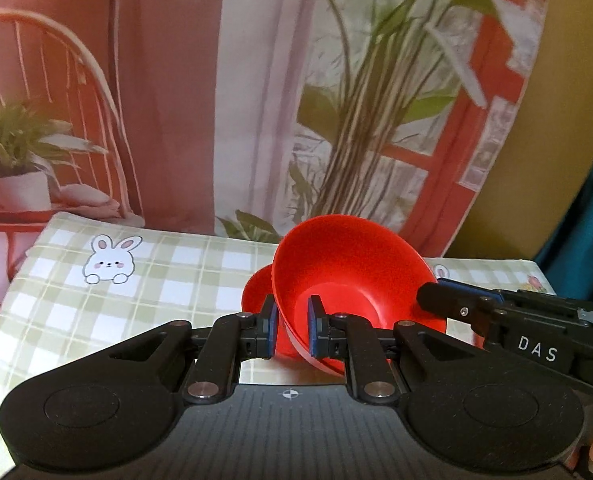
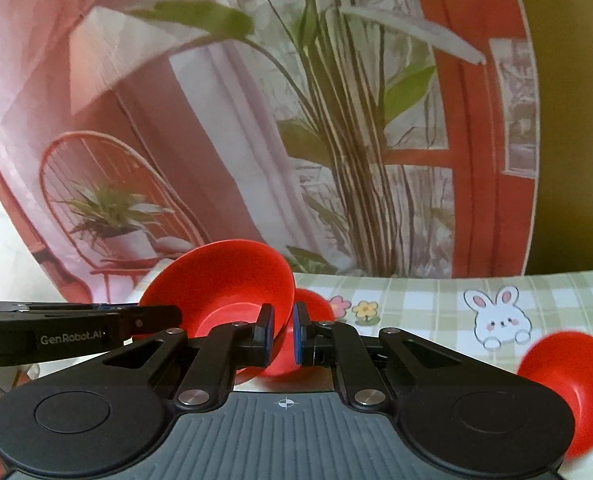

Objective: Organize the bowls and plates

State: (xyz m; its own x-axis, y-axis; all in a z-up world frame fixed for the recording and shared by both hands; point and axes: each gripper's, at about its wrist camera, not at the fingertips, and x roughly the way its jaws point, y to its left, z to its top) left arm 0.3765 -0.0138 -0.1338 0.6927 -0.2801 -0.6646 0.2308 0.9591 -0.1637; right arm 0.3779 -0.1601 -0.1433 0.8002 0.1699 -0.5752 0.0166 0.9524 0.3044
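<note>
Both the left gripper [image 1: 292, 330] and right gripper [image 2: 283, 334] clamp one red bowl [image 1: 348, 276]; only the right view shows another bowl [image 2: 568, 380].

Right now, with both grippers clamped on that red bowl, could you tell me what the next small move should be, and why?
Probably lower the red bowl onto the second red dish just behind it. The left gripper and right gripper each pinch its rim on opposite sides, and it hangs tilted above the checked tablecloth, so level it while lowering.
</note>
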